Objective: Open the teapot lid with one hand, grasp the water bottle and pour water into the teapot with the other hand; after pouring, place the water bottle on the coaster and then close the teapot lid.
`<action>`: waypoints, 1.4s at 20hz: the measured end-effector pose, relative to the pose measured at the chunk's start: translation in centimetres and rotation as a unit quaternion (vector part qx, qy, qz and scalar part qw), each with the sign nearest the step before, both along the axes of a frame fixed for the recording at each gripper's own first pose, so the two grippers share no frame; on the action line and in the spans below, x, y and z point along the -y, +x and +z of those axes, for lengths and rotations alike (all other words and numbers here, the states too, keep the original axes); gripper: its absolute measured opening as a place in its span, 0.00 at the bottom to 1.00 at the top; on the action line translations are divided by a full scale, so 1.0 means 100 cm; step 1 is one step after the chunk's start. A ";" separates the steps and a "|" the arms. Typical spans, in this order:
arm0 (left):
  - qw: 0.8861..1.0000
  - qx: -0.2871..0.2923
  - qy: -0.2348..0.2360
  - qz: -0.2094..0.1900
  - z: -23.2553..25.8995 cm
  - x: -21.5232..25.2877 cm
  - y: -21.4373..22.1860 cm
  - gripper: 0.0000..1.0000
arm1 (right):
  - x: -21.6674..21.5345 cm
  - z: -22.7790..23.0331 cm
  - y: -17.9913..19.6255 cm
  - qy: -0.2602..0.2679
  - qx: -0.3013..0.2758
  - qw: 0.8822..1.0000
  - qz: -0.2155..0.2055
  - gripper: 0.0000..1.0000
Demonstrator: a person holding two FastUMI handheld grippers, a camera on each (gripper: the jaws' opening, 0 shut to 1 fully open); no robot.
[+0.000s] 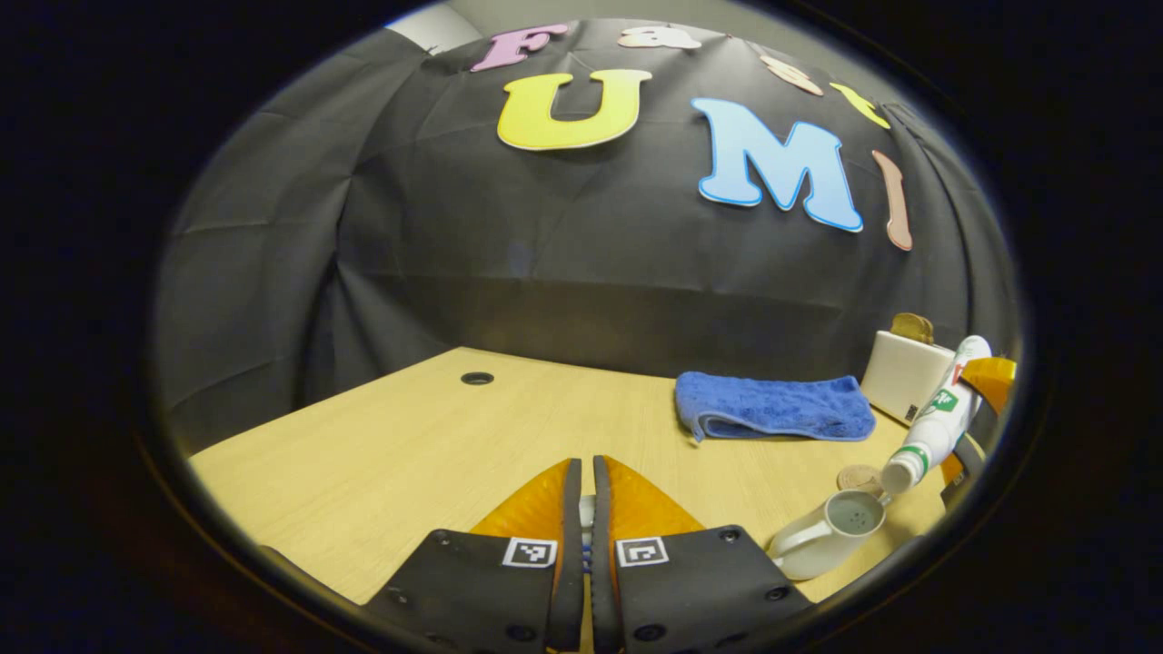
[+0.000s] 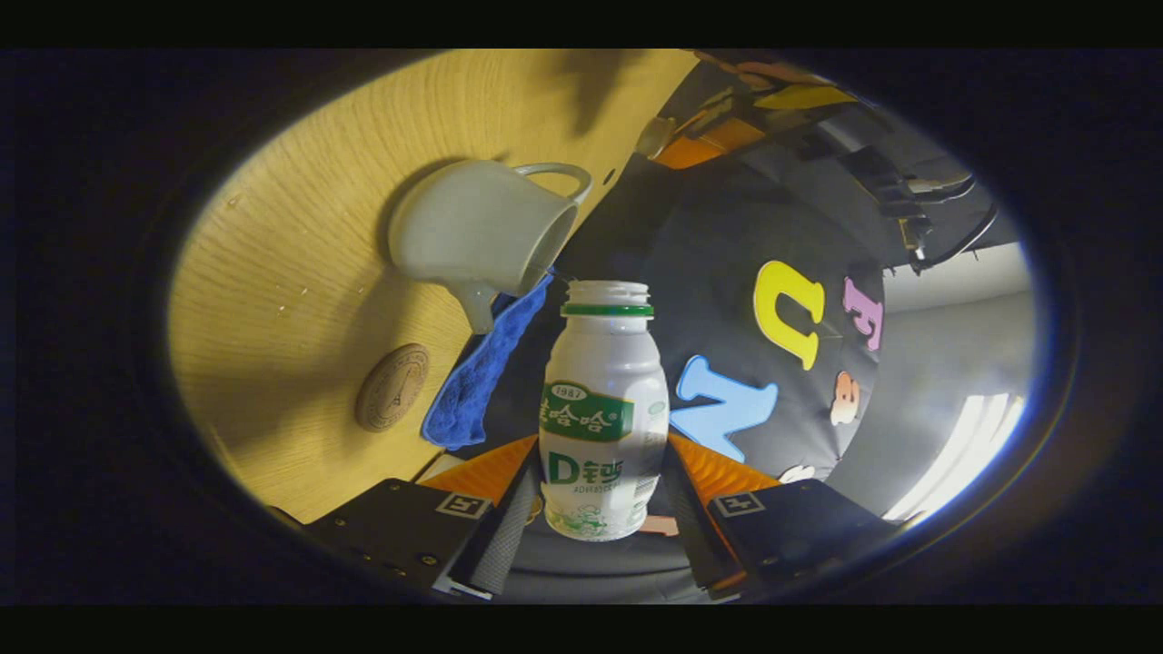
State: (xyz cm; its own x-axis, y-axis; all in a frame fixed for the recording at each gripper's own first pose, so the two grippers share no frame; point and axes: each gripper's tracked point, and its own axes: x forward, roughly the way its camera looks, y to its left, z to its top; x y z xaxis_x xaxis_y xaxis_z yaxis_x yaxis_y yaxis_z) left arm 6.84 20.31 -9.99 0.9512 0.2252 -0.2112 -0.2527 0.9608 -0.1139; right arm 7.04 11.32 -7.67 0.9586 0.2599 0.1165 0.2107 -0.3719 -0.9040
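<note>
A white teapot [image 1: 831,531] stands open on the wooden table at the lower right of the left gripper view. A white bottle [image 1: 936,418] with a green label is tipped over it, its uncapped mouth just above the pot's opening. My right gripper [image 2: 604,445] is shut on the bottle [image 2: 604,409] around its lower body; beyond the bottle's mouth lies the teapot [image 2: 486,232]. My left gripper [image 1: 586,463] is held over the table left of the pot, its fingers nearly together on a small pale piece. In the right gripper view, the left gripper [image 2: 700,141] holds the pale round teapot lid [image 2: 654,136].
A round brown coaster [image 1: 859,477] lies just behind the teapot, also seen as the coaster [image 2: 392,386] beside the pot. A folded blue towel [image 1: 772,409] and a white box [image 1: 904,372] sit farther back. The table [image 1: 382,454] has a cable hole [image 1: 477,378].
</note>
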 end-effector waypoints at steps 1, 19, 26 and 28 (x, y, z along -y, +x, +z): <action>1.000 0.000 0.000 -0.001 0.000 0.001 0.000 0.10 | 0.000 0.000 0.000 -0.002 0.000 1.000 0.001 0.74; 1.000 -0.003 -0.002 -0.002 -0.001 0.002 0.000 0.10 | -0.003 -0.003 -0.008 -0.043 0.017 0.999 0.021 0.74; 1.000 0.001 -0.006 0.000 0.000 0.000 0.000 0.10 | 0.009 -0.001 0.002 0.013 -0.019 1.000 0.003 0.74; 1.000 0.003 -0.009 -0.001 0.000 0.001 -0.001 0.10 | 0.016 -0.001 0.005 0.057 -0.035 0.998 -0.008 0.74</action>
State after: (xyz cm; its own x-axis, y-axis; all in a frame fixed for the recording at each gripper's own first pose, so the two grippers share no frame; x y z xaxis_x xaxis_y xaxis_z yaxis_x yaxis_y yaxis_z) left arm 6.73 20.24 -9.96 0.9530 0.2189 -0.2093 -0.2493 0.9594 -0.1319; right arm 7.51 9.71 -7.79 0.9691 0.2340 0.0775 0.1411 -0.2689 -0.9528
